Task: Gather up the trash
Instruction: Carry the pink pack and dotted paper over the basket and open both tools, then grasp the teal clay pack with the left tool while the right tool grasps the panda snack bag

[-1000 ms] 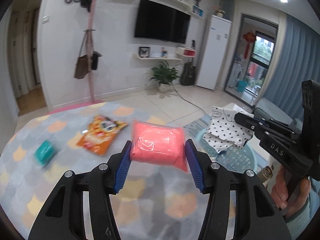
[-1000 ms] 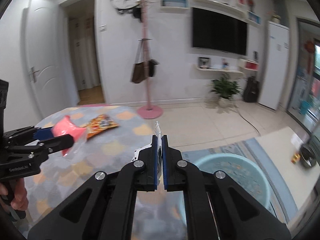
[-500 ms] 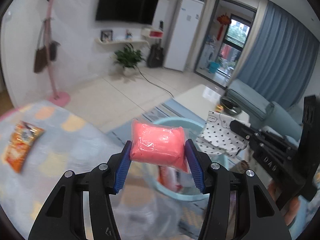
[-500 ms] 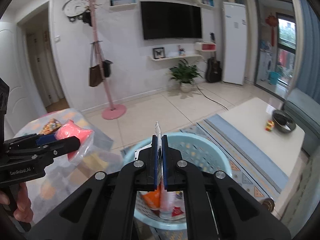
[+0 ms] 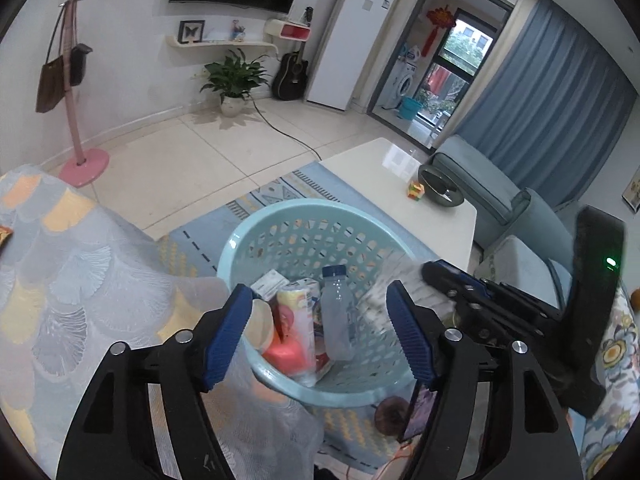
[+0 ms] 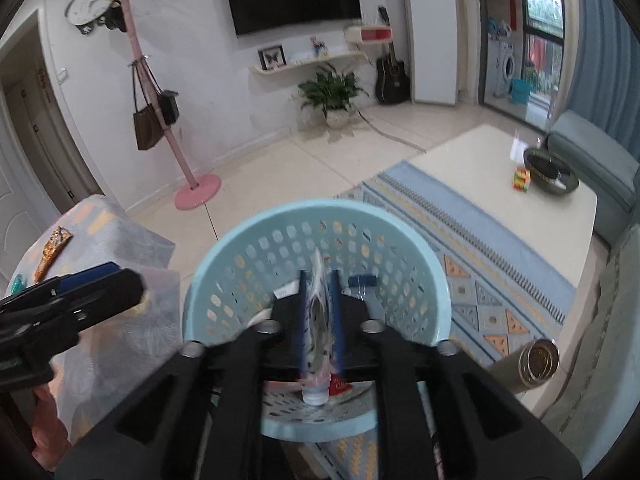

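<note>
While the wrapper [image 6: 318, 320] hangs between the jaws of the right gripper [image 6: 319, 280], it sits square over the basket [image 6: 224, 256], and that is where you want it. Those jaws stand a little apart, the thin patterned film loose in the gap and blurred, so I read this as the drop itself. To do it well, open wide and hold level, let the film fall clear, and don't pull away until nothing clings to a pad. Film like that is light and may stick or drift, so keeping low over the rim helps.

Below it lie the pink pack [image 5: 286, 350], a clear bottle [image 5: 336, 316] with a blue cap and some cartons, all down in the basket. The left gripper [image 5: 319, 294] hovers above that pile with its jaws spread wide and nothing between them. It looks finished here. The two tools are close together, so back them out one at a time to avoid a knock.

Out to the left is the tabletop [image 5: 60, 260] under its grey and yellow cloth. An orange snack bag [image 6: 52, 254] and a small teal thing [image 6: 16, 282] lie on it, which I'd say are the next pickups. The basket stands on a patterned rug [image 6: 480, 280] just beside the tabletop, so the trip back is short.
</note>
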`<state>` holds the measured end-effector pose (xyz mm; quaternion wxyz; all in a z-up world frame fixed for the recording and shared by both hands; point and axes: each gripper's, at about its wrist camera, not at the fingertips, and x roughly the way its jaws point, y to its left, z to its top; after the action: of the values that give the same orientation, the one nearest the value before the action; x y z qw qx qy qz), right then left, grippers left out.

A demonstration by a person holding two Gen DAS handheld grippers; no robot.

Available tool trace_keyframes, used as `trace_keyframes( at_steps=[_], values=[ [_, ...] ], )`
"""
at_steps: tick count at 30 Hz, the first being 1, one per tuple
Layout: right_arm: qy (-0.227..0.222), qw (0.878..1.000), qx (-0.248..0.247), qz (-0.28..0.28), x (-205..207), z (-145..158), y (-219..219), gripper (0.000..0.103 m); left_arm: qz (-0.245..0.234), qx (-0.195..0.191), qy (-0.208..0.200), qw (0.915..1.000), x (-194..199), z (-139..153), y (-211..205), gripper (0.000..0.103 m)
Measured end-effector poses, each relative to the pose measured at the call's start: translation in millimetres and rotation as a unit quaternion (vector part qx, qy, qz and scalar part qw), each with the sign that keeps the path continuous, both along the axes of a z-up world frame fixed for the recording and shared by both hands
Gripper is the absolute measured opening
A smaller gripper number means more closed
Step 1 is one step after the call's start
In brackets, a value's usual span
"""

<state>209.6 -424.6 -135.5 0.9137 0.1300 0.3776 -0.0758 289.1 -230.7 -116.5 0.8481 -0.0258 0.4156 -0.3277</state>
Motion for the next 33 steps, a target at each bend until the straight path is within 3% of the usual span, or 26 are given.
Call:
trace_keyframes(
  at_steps=[2,6,20,26,33],
  values=[
    [-0.005,1.000,0.006,-0.007,-3.2,-1.3,-3.1,0.058,-0.001,0.002,-0.002,1.0000,-3.2,4.0,4.6,0.070],
    [-0.012,1.000,0.009,-0.008,-10.4,2.7,-0.6,0.058,0.008,-0.002,-0.020,0.9998,-15.9,16.9,22.1,0.077],
    [-0.049,0.997,-0.013,0.066,-21.3,51.0,75.6,0.060,0.095,-0.012,-0.073,0.9927,-61.1,60.4,126.6,0.077],
    [-0.066,0.992,-0.011,0.105,-17.4,67.4,122.3,0.060,0.157,-0.003,-0.082,0.9842,-69.5,71.6,193.6,0.077],
    [-0.072,0.982,-0.036,0.170,-5.5,80.1,186.9,0.060,0.241,0.019,-0.088,0.9663,-70.4,68.9,286.6,0.077]
  ],
)
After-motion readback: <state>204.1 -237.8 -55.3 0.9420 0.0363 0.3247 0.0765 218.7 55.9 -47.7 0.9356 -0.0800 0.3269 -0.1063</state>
